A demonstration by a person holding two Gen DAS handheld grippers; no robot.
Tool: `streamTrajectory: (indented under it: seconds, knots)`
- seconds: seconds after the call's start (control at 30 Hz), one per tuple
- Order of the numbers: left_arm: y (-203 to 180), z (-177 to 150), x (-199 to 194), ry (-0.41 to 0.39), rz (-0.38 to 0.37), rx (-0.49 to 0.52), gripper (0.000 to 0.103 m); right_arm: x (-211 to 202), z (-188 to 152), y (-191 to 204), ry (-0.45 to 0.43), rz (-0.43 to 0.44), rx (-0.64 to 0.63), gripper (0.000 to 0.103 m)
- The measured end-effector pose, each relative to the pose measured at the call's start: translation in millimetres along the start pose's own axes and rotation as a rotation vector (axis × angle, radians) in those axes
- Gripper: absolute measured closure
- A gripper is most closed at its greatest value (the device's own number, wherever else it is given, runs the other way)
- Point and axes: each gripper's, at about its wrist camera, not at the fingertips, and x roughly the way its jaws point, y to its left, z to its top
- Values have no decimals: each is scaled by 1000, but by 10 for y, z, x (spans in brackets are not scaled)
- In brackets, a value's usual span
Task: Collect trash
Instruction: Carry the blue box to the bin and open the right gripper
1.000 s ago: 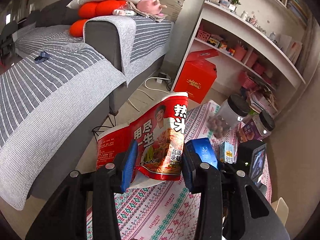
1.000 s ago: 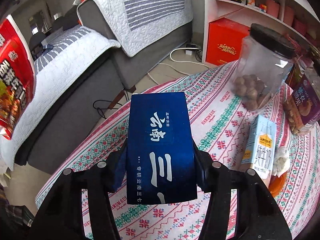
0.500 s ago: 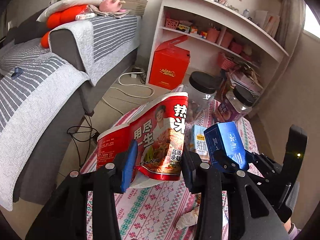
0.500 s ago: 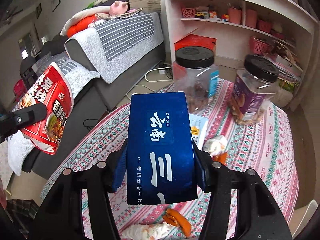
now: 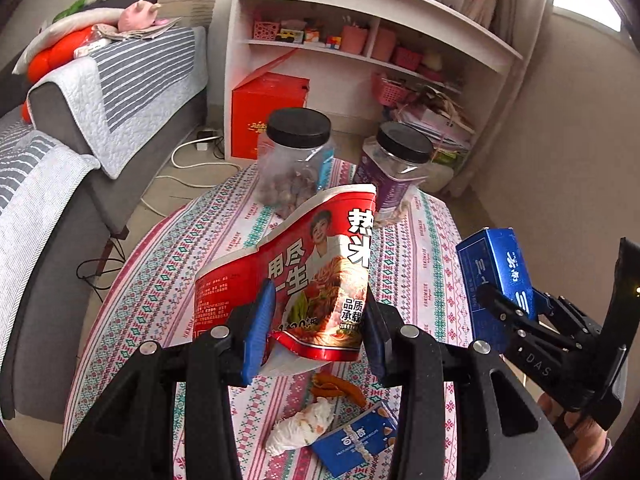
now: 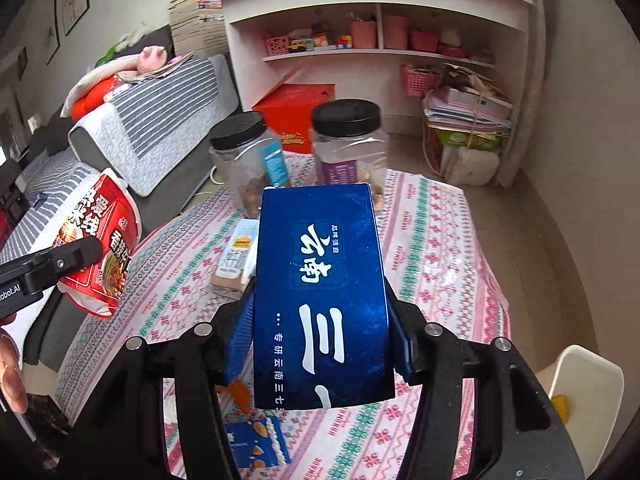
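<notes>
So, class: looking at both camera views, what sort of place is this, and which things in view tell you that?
Most likely a living room in a home. A sofa draped with striped covers stands beside a white shelf unit of small household items, and a table with a patterned cloth holds snack jars.

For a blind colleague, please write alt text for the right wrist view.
The right gripper holds a dark blue box above a patterned tablecloth. Behind stand two black-lidded jars; at left, the left gripper holds a crushed red noodle cup.
</notes>
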Motion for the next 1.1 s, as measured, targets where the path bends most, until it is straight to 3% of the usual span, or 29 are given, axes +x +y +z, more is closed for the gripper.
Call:
streamTrajectory:
  seconds: [0.43, 0.83, 0.87, 1.0, 1.1]
  knots:
    - [-657, -249, 144, 30, -42, 133, 62, -487, -287, -1304, -23, -240, 286, 49]
    - [-1367, -510, 223, 86, -148, 239, 62, -1044, -798, -2312, 59, -484, 465, 47]
    - [-1467, -533, 235, 95, -161, 249, 62, -1108, -847, -2391, 60, -498, 476, 46]
    - [-1933, -606, 271, 116, -230, 277, 62, -1387, -999, -2678, 34, -583, 523, 21]
    - [-2367, -674, 281, 129, -286, 310, 62, -1614, -1092, -2839, -6, -635, 549, 15]
